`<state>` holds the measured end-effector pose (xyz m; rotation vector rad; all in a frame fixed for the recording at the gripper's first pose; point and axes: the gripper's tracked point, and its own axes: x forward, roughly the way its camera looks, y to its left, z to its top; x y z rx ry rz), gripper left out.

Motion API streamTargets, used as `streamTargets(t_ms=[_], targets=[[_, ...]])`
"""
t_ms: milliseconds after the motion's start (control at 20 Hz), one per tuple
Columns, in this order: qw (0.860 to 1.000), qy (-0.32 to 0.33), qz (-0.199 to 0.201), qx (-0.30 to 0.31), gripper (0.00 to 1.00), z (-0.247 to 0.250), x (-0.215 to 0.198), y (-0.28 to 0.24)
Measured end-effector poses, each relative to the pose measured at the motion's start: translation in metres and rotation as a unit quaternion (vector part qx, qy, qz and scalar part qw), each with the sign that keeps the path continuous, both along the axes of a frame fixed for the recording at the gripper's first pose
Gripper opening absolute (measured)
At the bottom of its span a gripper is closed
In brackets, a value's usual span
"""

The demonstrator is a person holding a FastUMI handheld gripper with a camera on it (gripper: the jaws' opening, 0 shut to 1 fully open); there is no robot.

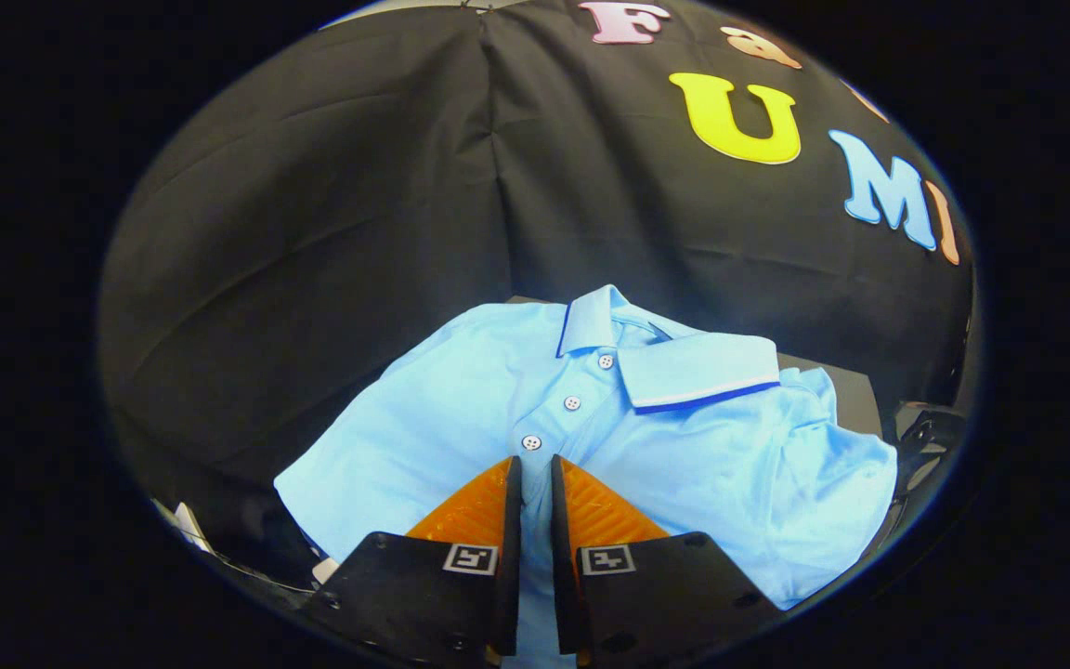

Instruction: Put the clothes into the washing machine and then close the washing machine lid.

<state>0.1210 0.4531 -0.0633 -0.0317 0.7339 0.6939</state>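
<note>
Light-blue cotton polo shirt [461,409] with dark-blue collar trim and three white buttons, spread front-up over a dark flat surface [846,395], collar toward the far edge by the black cloth wall [331,214]. Gripper [536,469] angled down over the shirt's front, just below the lowest button. Fingers [475,511] drawn close, a narrow gap left, a strip of the shirt's fabric showing between them; firm pinch or not, cannot tell.
</note>
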Motion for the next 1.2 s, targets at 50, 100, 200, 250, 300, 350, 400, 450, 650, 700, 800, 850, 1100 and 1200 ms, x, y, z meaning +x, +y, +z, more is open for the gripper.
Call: streamTargets(t_ms=[50,100,200,250,300,350,400,450,650,700,800,850,1100,1200], targets=[[1.000,0.003,0.003,-0.003,0.19,-0.001,0.000,0.001],[1.000,0.006,0.012,0.001,0.19,-0.001,0.000,0.004],[1.000,0.014,-0.008,0.014,0.02,0.001,-0.005,-0.001],[1.000,0.006,-0.007,0.011,0.02,0.001,-0.001,0.002],[1.000,-0.004,-0.006,0.012,0.02,0.004,0.000,0.003],[1.000,-0.014,-0.007,0.014,0.02,0.008,0.001,0.003],[0.999,-0.025,-0.011,0.025,0.02,0.014,0.000,0.003],[0.999,-0.036,-0.017,0.035,0.01,0.023,0.001,0.000],[0.996,-0.078,-0.015,0.052,0.02,0.051,0.006,-0.006],[0.995,-0.083,-0.014,0.057,0.01,0.054,0.005,-0.008],[0.993,-0.093,-0.015,0.075,0.01,0.064,0.006,-0.013],[0.992,-0.099,-0.014,0.082,0.02,0.072,0.006,-0.018],[0.985,-0.127,-0.014,0.114,0.01,0.100,0.012,-0.046],[0.984,-0.129,-0.017,0.121,0.01,0.106,0.014,-0.060]])
